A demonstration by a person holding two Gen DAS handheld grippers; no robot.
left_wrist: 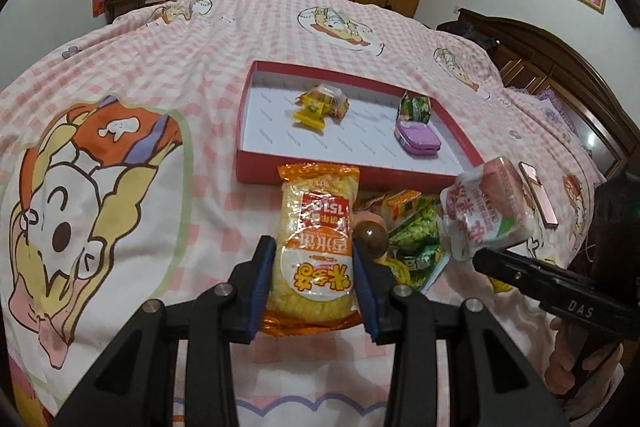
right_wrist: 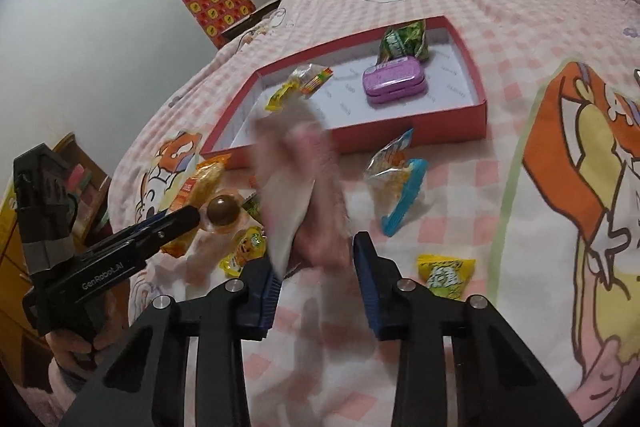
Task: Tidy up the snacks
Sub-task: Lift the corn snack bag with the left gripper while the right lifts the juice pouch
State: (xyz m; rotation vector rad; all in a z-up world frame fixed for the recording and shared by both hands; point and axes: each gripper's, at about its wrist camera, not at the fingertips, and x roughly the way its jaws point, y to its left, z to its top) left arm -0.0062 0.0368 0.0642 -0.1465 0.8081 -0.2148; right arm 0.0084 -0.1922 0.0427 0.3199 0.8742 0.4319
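Left gripper [left_wrist: 314, 269] clamps rice-cracker pack [left_wrist: 314, 239]; right gripper [right_wrist: 316, 267] grips pink pouch [right_wrist: 300, 179]

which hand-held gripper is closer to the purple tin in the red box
Right, by a small margin. The right hand-held gripper, shut on a pink-and-white pouch, sits almost straight before the purple tin. The left hand-held gripper, clamping an orange rice-cracker pack, sits farther left.

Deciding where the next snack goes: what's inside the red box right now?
Inside the red box: a yellow candy, an orange-wrapped snack, a green packet and a purple tin. Anything under these is hidden.
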